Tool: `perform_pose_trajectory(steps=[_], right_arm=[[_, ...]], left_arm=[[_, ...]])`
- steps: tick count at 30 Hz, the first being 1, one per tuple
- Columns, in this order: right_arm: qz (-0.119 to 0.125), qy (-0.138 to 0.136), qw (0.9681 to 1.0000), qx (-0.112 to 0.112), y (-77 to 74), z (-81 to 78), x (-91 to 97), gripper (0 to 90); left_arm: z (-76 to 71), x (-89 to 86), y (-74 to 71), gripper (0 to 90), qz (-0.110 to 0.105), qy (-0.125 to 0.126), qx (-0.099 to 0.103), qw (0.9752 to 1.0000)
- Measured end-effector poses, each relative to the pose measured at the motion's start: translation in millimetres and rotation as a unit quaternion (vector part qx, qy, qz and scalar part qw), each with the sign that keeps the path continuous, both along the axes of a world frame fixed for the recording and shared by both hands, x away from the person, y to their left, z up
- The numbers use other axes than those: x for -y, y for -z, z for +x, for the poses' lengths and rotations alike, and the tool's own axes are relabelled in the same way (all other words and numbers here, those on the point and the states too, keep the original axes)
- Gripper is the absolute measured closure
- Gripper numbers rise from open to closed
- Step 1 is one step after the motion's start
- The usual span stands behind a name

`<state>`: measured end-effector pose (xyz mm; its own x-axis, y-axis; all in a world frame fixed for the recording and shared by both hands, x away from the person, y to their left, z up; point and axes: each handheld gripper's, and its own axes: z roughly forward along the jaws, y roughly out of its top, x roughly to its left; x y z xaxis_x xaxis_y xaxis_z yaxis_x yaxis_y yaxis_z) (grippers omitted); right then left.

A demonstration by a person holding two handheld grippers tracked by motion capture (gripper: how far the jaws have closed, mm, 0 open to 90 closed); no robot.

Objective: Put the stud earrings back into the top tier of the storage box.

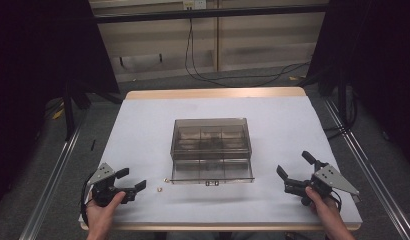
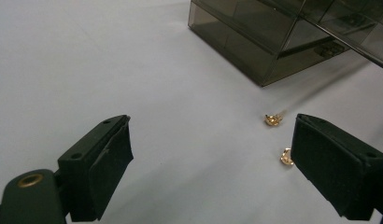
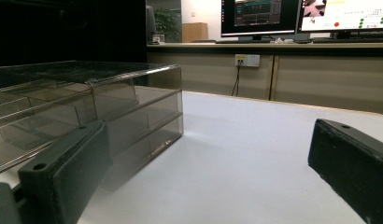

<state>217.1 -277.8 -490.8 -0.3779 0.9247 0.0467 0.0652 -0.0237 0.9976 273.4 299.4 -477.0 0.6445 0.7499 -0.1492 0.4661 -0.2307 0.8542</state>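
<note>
White tabletop [image 1: 143,130]: beside the compartment box [image 1: 211,145], tiny, light, slippery gold earrings [image 2: 273,119] need edge pinching; both grippers [image 1: 125,182] gape empty.

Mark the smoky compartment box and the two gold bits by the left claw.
compartment box [image 1: 212,150]: high view, lid top.
farther gold piece [image 2: 272,119]: left gripper view, its body.
nearer gold piece [image 2: 286,157]: left gripper view, its visible edge.

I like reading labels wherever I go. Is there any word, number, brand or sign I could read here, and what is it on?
No text here can be read.
Left monitor, right gripper view: rows of writing on a dark screen, too small and blurred to read.
Right monitor: coloured dots and lines of text on a light screen, also blurred.
Wall socket plate: no legible marking.
Smoky plastic compartment box: no label in view.
</note>
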Motion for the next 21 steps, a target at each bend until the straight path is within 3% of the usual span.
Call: perform_pose_trajectory(steps=[2,4,9,15,21], right_arm=[[0.000,-0.001,1.0000,0.001,0.1,0.0,-0.2,0.0],[0.000,0.000,1.0000,0.001,0.1,0.0,-0.2,0.0],[0.000,0.000,1.0000,0.001,0.1,0.0,-0.2,0.0],[0.001,-0.001,1.0000,0.001,0.2,0.2,0.2,0.0],[0.000,0.000,1.0000,0.001,0.1,0.1,-0.2,0.0]], left_arm=[[-0.3,-0.3,-0.3,12.6,-0.001,-0.001,0.000,1.0000],[-0.9,1.1,-0.9,9.5,0.020,-0.008,0.006,0.9998],[-0.2,6.6,-2.5,8.3,0.015,0.006,0.001,0.9999],[0.4,14.0,-10.2,12.5,0.033,0.037,-0.006,0.9988],[6.1,26.9,-17.6,19.5,0.064,0.078,-0.024,0.9946]])
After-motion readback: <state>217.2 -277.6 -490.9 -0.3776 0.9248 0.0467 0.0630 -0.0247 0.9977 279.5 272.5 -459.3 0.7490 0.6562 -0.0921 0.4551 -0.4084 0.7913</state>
